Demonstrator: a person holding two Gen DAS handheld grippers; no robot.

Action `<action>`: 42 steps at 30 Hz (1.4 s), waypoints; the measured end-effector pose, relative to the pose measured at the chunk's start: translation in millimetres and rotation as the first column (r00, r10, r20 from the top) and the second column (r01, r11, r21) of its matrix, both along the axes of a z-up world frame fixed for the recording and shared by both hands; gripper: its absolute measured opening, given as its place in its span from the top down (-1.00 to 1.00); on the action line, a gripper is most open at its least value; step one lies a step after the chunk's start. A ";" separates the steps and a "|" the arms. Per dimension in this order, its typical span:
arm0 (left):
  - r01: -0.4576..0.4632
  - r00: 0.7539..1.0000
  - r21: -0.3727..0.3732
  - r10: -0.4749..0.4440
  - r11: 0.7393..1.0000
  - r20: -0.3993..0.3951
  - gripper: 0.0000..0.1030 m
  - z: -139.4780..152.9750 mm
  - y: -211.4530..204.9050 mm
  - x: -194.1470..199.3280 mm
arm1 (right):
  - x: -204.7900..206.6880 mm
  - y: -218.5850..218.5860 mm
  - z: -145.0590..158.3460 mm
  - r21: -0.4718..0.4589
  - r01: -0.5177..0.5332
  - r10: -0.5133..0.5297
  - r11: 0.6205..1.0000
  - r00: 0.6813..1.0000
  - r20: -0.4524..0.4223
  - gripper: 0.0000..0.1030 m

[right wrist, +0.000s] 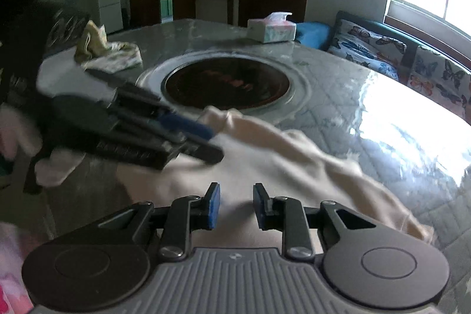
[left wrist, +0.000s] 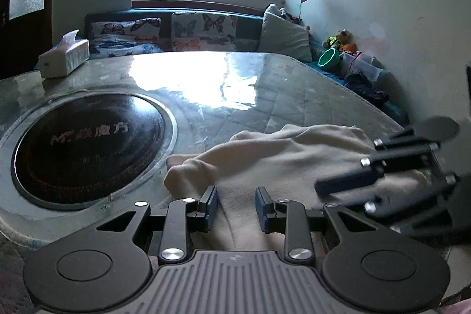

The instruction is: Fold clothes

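Cream garment (left wrist: 282, 158) lying rumpled on the glossy surface (left wrist: 206, 84) beside the round black cooktop (left wrist: 88, 146), long axis running cooktop-side to surface edge, left hand-held gripper (left wrist: 237, 208) narrowly parted over cloth, gripping nothing, right hand-held gripper (right wrist: 237, 206) likewise

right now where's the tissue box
The tissue box sits at the table's far edge, beyond the round black cooktop; upper left in the left wrist view, top centre in the right.

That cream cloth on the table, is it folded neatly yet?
Not yet. The cream cloth lies rumpled on the table, with loose ridges and one twisted end near the round black plate.
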State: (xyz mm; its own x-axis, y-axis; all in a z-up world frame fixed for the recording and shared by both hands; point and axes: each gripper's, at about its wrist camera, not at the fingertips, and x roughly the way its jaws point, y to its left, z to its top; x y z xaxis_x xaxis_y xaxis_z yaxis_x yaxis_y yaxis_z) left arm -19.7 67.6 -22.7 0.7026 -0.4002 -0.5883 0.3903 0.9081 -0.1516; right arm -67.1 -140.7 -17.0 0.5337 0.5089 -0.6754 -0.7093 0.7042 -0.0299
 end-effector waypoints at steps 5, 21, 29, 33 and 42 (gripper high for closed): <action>-0.013 1.000 0.000 0.013 1.000 -0.004 0.40 -1.6 1.2 1.4 | -13.6 -6.6 -3.9 -0.010 0.007 -0.007 1.000 1.000 0.022 0.53; -0.019 1.000 0.005 0.019 1.000 -0.003 0.38 -2.2 1.1 1.7 | -51.3 -44.0 -11.9 -0.033 0.032 -0.030 0.999 0.999 0.045 0.55; -0.016 1.000 0.014 0.016 1.000 -0.002 0.38 -1.4 0.0 2.2 | -52.2 -73.7 5.6 0.046 0.126 -0.127 0.991 0.992 0.020 0.55; -0.016 1.000 0.018 0.016 1.000 -0.002 0.38 -1.3 -0.7 2.1 | -43.4 -95.8 -2.9 0.050 0.241 -0.241 0.969 0.971 -0.013 0.56; -0.014 1.000 0.025 0.014 1.000 -0.003 0.38 -0.9 -1.7 1.9 | -45.8 -117.3 -0.5 0.064 0.274 -0.274 0.960 0.962 -0.010 0.58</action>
